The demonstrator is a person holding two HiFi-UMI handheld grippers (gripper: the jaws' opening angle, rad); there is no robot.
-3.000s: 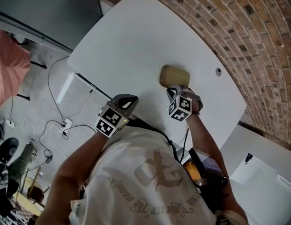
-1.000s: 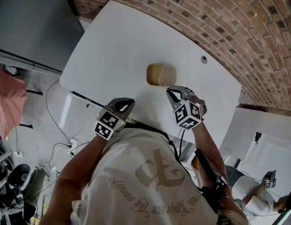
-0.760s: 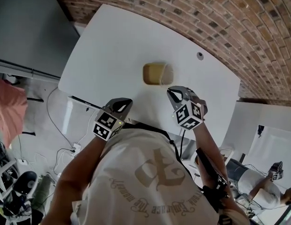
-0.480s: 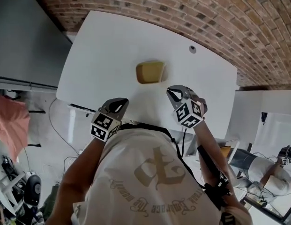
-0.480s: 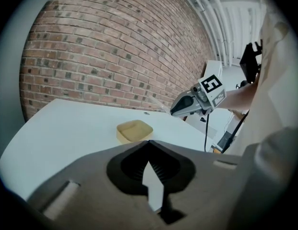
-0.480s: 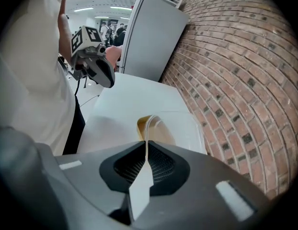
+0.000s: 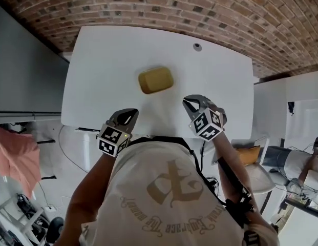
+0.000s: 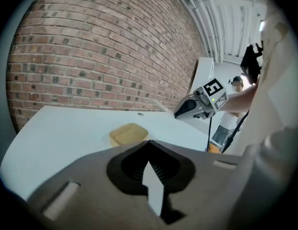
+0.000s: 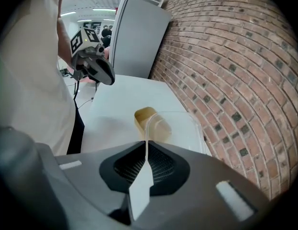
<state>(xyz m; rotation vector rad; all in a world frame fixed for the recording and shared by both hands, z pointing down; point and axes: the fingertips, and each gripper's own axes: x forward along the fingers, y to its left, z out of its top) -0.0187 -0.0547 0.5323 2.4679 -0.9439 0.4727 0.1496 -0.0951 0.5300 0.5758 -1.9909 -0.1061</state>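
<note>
Pinching clear lid [image 9: 181, 132], right tool [image 9: 145, 143]; container [image 7: 155, 80] uncovered.

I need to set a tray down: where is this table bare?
The white table is bare left of the yellow tub, right of it to the table's end, and between tub and grommet hole. Tightest: the near edge, where left gripper and right gripper hover.

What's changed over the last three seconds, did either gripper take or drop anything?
The right gripper has drawn back from the yellow block: it was right at it, now bare table shows between them. Nothing was taken or let go. Unchanged: the block seems to lie where it did, the left gripper hangs by the table's near edge, both with fingers shut and empty.
</note>
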